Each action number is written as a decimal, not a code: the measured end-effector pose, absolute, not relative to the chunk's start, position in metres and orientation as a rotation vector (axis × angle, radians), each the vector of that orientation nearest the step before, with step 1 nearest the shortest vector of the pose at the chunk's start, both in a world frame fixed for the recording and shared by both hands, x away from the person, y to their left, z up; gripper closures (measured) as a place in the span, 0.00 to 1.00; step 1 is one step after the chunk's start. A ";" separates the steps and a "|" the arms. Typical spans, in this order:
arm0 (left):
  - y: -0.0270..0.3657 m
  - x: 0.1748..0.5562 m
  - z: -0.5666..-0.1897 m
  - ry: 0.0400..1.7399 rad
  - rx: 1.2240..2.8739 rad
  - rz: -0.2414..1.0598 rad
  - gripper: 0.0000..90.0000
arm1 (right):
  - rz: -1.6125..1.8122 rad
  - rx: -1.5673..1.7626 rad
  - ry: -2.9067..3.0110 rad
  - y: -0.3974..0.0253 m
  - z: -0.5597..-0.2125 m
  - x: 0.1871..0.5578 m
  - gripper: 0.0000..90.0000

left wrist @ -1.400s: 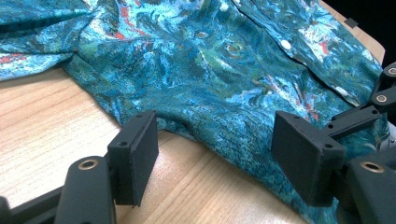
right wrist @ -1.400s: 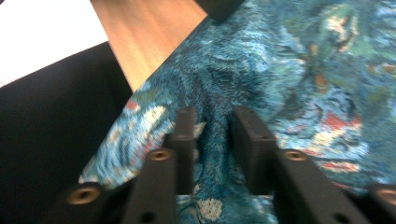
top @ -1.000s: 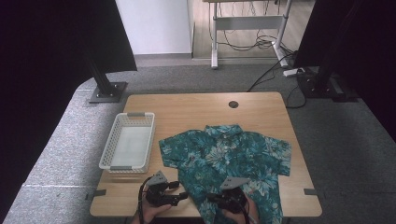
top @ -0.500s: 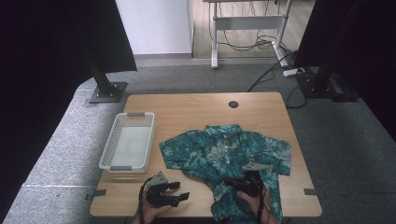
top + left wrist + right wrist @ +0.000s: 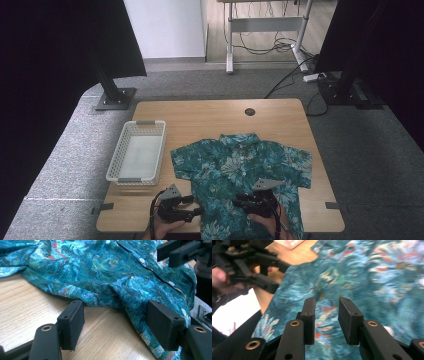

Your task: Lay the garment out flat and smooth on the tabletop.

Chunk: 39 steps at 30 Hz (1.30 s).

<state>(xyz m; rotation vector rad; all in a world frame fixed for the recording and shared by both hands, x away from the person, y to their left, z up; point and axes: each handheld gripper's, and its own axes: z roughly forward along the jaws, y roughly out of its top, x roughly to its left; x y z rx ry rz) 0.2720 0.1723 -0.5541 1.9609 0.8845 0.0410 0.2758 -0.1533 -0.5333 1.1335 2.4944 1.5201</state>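
So the shirt (image 5: 240,170) is a teal floral short-sleeve thing lying flat, front up, on the near right half of the wooden table (image 5: 200,120). Collar points to 12 o'clock, toward the far edge, and the hem comes down to 6 o'clock where it reaches the near table edge, so the long axis runs 12 to 6. Sleeves stick out at roughly 9 and 3. The button placket runs down the middle, and you can see a couple of white buttons on it in the left gripper view.

The left gripper (image 5: 192,214) sits at the shirt's lower left corner, about 7 o'clock from the shirt's middle, jaws pointing toward 3. In its own view (image 5: 115,320) the jaws are spread wide, nothing between them but bare table and the rumpled hem edge, with one jaw right up against the cloth. Not gripping anything.

The right gripper (image 5: 239,202) is over the lower part of the shirt, around 6 o'clock from its middle, jaws pointing toward 9. Its own view (image 5: 326,320) shows the jaws partly apart with a narrow gap, fabric behind them, nothing pinched as far as I can see.

The white mesh basket (image 5: 114,170) sits at 9 o'clock from the shirt, just beside the left sleeve but not touching, long side running 12 to 6. It looks empty.
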 end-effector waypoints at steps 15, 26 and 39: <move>0.158 0.281 -0.553 0.899 1.946 0.040 0.38 | 1.421 0.946 2.685 -0.106 -0.541 0.251 0.42; 0.160 0.282 -0.554 0.894 1.948 0.035 0.37 | 1.253 0.889 2.694 -0.096 -0.548 0.249 0.33; 0.165 0.280 -0.552 0.895 1.940 0.035 0.37 | 1.168 0.901 2.579 -0.100 -0.552 0.248 0.95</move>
